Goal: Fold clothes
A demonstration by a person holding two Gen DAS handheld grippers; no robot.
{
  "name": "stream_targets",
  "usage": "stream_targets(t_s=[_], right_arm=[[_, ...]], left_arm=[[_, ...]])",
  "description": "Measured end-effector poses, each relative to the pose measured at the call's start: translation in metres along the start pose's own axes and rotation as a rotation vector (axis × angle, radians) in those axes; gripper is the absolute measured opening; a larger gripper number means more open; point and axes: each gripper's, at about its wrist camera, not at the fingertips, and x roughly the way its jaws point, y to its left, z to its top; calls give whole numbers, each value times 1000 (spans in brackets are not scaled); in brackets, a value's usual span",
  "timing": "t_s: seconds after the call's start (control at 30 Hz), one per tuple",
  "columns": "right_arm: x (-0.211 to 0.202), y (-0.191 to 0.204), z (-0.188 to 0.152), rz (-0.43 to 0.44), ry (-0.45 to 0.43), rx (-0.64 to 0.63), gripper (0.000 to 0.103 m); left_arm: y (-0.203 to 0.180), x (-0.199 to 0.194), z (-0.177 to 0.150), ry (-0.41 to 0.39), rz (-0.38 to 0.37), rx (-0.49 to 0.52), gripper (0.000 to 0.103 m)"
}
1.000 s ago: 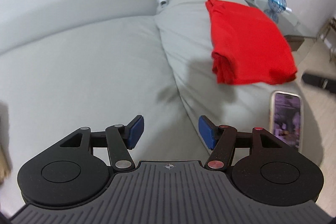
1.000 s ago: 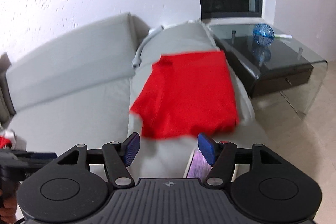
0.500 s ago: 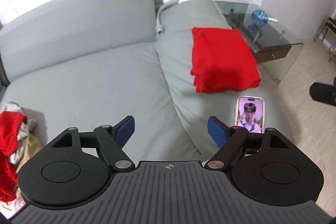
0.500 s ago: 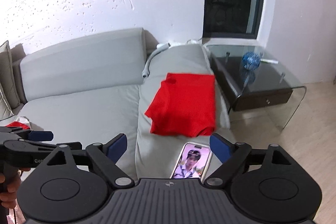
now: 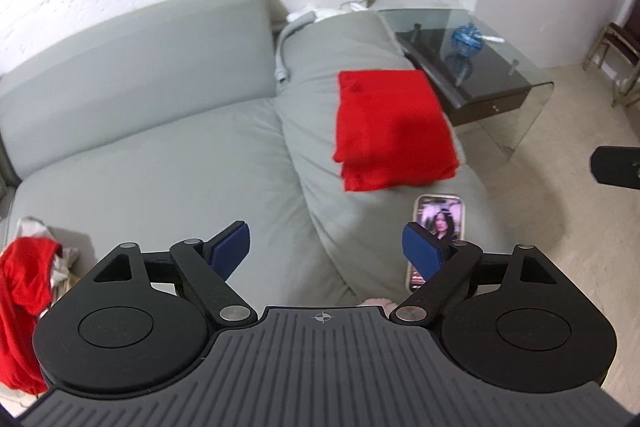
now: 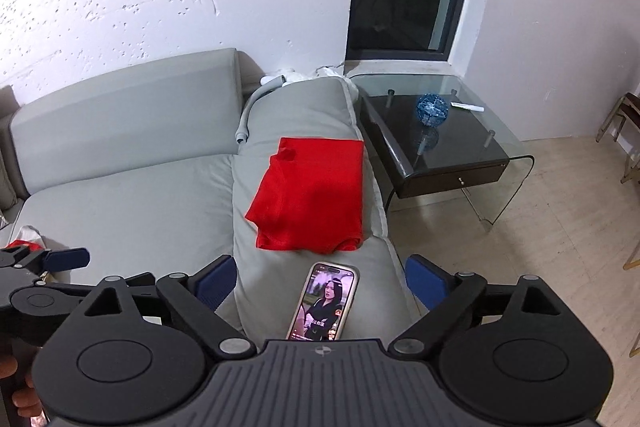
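A folded red garment [image 5: 394, 131] [image 6: 312, 199] lies flat on the grey sofa's right arm cushion [image 5: 320, 75]. A heap of unfolded clothes [image 5: 28, 291] [image 6: 24, 239], red on top, sits at the sofa's left end. My left gripper [image 5: 326, 253] hangs well above the seat. Its jaws are opening, with nothing between the blue pads. My right gripper [image 6: 322, 283] hovers high over the arm cushion, back from the garment. Its jaws are opening too and hold nothing. One left fingertip [image 6: 66, 259] shows at the right wrist view's left edge.
A phone [image 5: 438, 227] [image 6: 324, 303] with a lit screen lies on the arm cushion just in front of the garment. A glass side table [image 6: 460, 147] with a blue ball [image 6: 432, 109] stands right of the sofa. A chair [image 6: 624, 131] stands by the far right wall.
Both grippers rose and pulled back from the folded red garment, which now looks smaller and farther. Both pairs of jaws spread wider. The heap of clothes came into view at the left.
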Motion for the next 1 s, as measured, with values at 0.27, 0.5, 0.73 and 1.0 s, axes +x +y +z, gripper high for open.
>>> stream_targets(t_s=[0.27, 0.5, 0.73, 1.0], right_arm=[[5, -3, -6, -3, 21, 19, 92], [11, -1, -4, 2, 33, 8, 92], [13, -1, -5, 1, 43, 7, 92], [15, 0, -7, 3, 47, 10, 92]], left_arm=[[-14, 6, -2, 7, 3, 22, 88], [-17, 7, -4, 6, 1, 26, 88], [-18, 10, -4, 6, -4, 23, 88], [-20, 16, -4, 13, -6, 26, 88]])
